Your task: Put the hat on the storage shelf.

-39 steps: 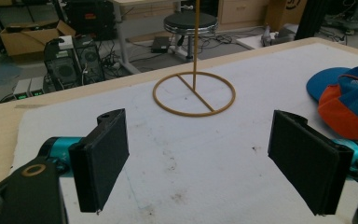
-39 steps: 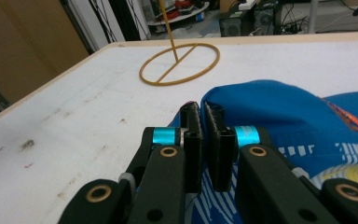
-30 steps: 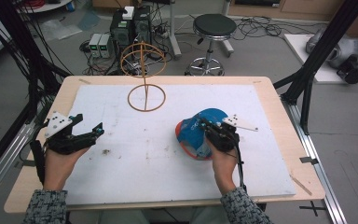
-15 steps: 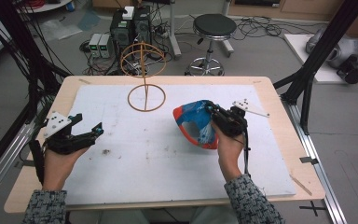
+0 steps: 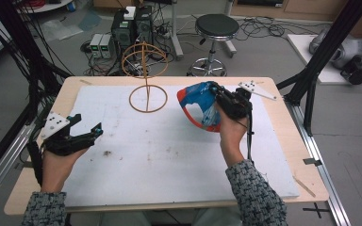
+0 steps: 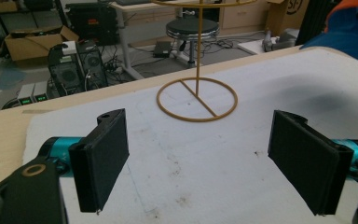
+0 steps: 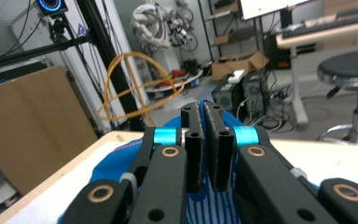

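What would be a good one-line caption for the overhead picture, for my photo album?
Right tool lifts a blue-and-red cap beside a wire hat stand; left tool waits open.

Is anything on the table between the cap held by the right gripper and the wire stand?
Nothing visible: only bare white mat lies between the blue and red cap in the right gripper and the wire stand.
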A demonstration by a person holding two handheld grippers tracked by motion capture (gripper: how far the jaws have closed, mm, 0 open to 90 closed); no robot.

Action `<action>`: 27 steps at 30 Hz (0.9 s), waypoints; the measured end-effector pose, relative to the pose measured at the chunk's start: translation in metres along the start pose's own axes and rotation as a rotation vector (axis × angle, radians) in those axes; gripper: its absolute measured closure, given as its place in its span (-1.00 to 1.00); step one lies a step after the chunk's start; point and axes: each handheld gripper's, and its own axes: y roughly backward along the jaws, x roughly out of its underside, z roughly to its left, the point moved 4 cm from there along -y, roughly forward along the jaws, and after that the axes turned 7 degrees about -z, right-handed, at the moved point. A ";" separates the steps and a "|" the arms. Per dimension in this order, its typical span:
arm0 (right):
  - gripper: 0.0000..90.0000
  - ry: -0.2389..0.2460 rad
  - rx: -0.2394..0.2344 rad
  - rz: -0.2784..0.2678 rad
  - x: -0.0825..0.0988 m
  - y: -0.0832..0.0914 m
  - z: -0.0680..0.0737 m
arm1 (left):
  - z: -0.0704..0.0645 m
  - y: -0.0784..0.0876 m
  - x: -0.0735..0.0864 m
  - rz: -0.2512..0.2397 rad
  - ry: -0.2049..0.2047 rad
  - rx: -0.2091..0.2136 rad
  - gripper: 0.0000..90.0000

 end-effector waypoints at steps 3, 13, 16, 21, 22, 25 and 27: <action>0.94 0.025 0.008 -0.014 -0.011 -0.007 0.002 | 0.000 0.001 -0.001 -0.001 -0.001 -0.002 -0.55; 0.94 0.079 -0.004 -0.050 -0.058 -0.039 0.020 | 0.002 0.004 -0.004 -0.010 -0.003 -0.008 -0.55; 0.94 0.075 -0.011 -0.057 -0.066 -0.047 0.024 | 0.002 0.005 -0.004 -0.013 -0.001 -0.007 -0.55; 0.94 0.085 -0.025 -0.072 -0.081 -0.069 0.039 | 0.002 0.009 -0.005 -0.019 -0.003 -0.004 -0.55; 0.94 0.085 -0.025 -0.072 -0.081 -0.069 0.039 | 0.002 0.010 -0.006 -0.022 0.001 -0.005 -0.55; 0.94 0.078 -0.026 -0.076 -0.087 -0.081 0.044 | 0.003 0.012 -0.008 -0.029 0.001 -0.006 -0.55; 0.94 0.065 -0.035 -0.091 -0.094 -0.092 0.048 | 0.003 0.014 -0.009 -0.035 0.005 -0.004 -0.55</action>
